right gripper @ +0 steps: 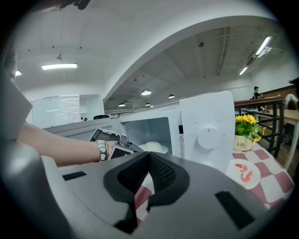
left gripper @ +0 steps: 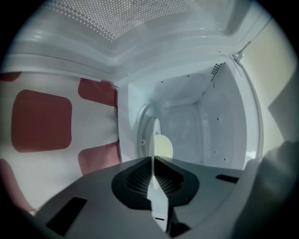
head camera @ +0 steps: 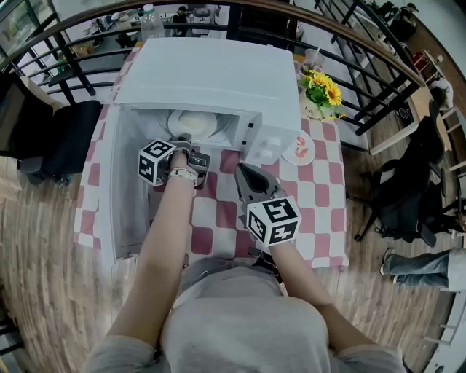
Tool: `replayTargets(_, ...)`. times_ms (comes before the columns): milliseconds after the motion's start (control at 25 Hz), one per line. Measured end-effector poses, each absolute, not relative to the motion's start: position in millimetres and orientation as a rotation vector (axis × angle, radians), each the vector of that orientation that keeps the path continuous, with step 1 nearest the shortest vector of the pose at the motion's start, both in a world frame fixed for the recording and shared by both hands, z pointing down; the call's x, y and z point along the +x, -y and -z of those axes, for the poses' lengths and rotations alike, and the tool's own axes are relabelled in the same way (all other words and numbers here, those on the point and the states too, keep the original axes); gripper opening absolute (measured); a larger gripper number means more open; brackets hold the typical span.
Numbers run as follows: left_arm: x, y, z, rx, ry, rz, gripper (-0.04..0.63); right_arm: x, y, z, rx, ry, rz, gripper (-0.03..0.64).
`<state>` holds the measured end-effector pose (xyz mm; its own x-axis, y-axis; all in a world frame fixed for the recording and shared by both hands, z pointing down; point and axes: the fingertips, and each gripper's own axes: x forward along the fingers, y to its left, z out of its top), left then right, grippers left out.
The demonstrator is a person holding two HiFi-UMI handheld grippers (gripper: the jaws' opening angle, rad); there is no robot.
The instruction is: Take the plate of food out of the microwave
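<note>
The white microwave (head camera: 211,73) stands on the checked table with its door (head camera: 127,189) swung open to the left. Inside sits a white plate (head camera: 207,131) with a pale round bun (head camera: 192,121) on it. My left gripper (head camera: 183,140) reaches into the cavity. In the left gripper view its jaws (left gripper: 153,175) are shut on the plate's rim (left gripper: 153,140), seen edge-on, with the bun (left gripper: 164,145) just behind. My right gripper (head camera: 244,171) hovers over the table in front of the microwave's control panel, shut with nothing in it (right gripper: 148,156). From there the plate (right gripper: 154,147) shows inside the cavity.
A pot of yellow flowers (head camera: 322,91) stands right of the microwave, and a small saucer with a shrimp picture (head camera: 300,148) lies in front of it. A bottle (head camera: 151,22) is behind the microwave. Red-and-white cloth (head camera: 320,197) covers the table; railings surround it.
</note>
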<state>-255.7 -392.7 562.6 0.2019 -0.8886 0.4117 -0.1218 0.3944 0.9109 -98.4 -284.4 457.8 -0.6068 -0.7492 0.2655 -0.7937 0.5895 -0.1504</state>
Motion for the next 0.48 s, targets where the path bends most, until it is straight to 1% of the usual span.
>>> replayTargets(480, -258.3, 380.4, -545.5, 1.162, 1.260, 0.840, 0.017, -101.3, 285.1, -458.6, 1.281, 2.638, -0.351, 0.023)
